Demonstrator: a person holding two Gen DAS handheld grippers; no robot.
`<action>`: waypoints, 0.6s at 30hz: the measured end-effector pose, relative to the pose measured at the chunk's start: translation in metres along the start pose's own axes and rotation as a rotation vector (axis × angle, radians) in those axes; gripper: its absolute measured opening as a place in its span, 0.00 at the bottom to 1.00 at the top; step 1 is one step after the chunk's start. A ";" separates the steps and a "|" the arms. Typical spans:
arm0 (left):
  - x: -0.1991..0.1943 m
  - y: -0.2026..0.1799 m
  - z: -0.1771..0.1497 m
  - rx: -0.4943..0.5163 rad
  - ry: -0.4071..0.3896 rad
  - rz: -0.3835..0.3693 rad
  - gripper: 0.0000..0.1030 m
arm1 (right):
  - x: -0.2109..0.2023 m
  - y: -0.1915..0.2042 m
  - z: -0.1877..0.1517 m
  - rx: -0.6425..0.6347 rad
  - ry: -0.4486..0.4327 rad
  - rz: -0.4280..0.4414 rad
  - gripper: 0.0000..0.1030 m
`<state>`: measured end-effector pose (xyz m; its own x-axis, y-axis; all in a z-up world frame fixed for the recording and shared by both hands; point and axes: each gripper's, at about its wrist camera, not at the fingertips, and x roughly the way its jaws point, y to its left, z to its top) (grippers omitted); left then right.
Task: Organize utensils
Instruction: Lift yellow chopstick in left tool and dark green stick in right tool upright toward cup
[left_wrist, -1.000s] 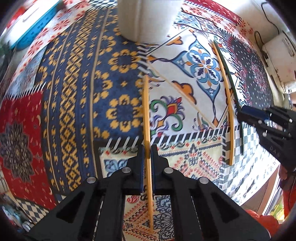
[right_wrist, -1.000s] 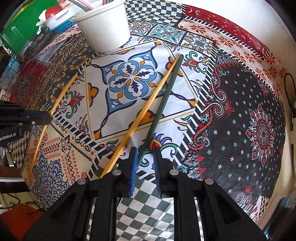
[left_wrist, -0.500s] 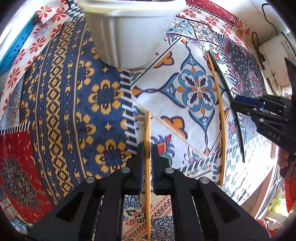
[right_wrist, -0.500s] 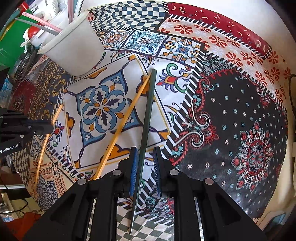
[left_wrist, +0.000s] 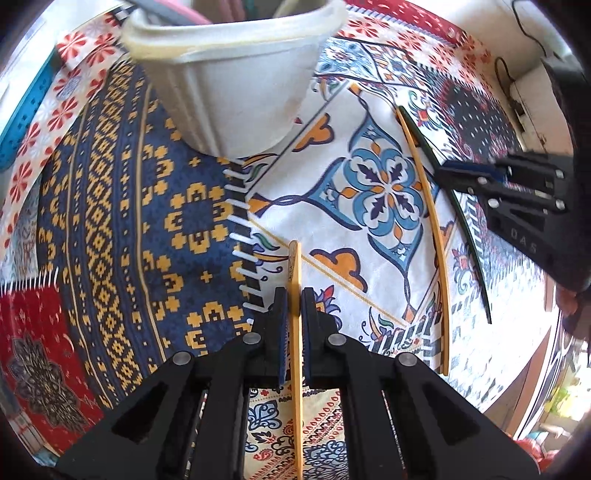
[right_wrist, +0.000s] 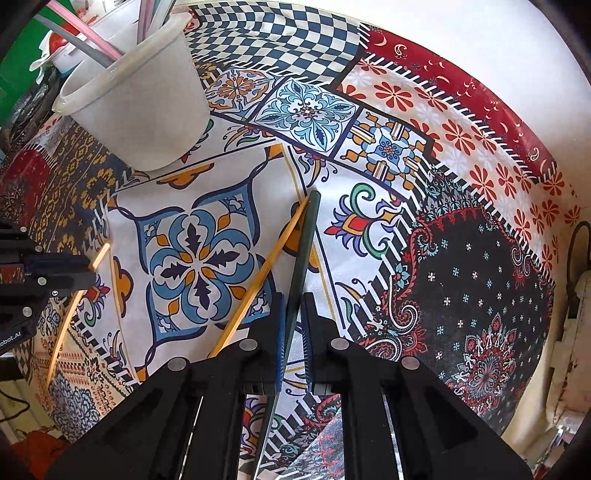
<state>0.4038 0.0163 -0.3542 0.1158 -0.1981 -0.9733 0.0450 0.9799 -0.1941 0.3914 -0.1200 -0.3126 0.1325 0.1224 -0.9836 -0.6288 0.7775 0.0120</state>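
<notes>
Left claw (left_wrist: 294, 317) is clamped on a yellow chopstick (left_wrist: 294, 280); right claw (right_wrist: 293, 325) pinches the dark green chopstick (right_wrist: 301, 254) mid-length. Both look light, stiff, slippery, so grip mid-shaft. Another yellow stick (right_wrist: 258, 273) lies on the surface (right_wrist: 461, 277); white cup (left_wrist: 236, 85) waits beyond.

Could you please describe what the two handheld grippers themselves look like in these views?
Both the left gripper and right gripper are matte black, angular plastic with triangular cutouts and round silver screw heads. Their fingers carry ribbed blue pads. White lettering marks the bodies. No cables or sleeves are visible.
</notes>
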 end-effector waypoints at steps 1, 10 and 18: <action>-0.002 0.001 0.000 -0.008 -0.014 0.007 0.05 | -0.002 -0.002 -0.003 0.019 -0.005 0.013 0.06; -0.052 0.006 -0.013 -0.057 -0.182 0.040 0.05 | -0.055 -0.008 -0.038 0.141 -0.179 0.057 0.05; -0.116 0.012 -0.056 -0.103 -0.346 -0.004 0.04 | -0.115 -0.019 -0.055 0.197 -0.327 0.076 0.05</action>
<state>0.3349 0.0519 -0.2502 0.4452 -0.1806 -0.8770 -0.0521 0.9726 -0.2267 0.3457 -0.1833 -0.2096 0.3490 0.3495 -0.8695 -0.4913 0.8584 0.1479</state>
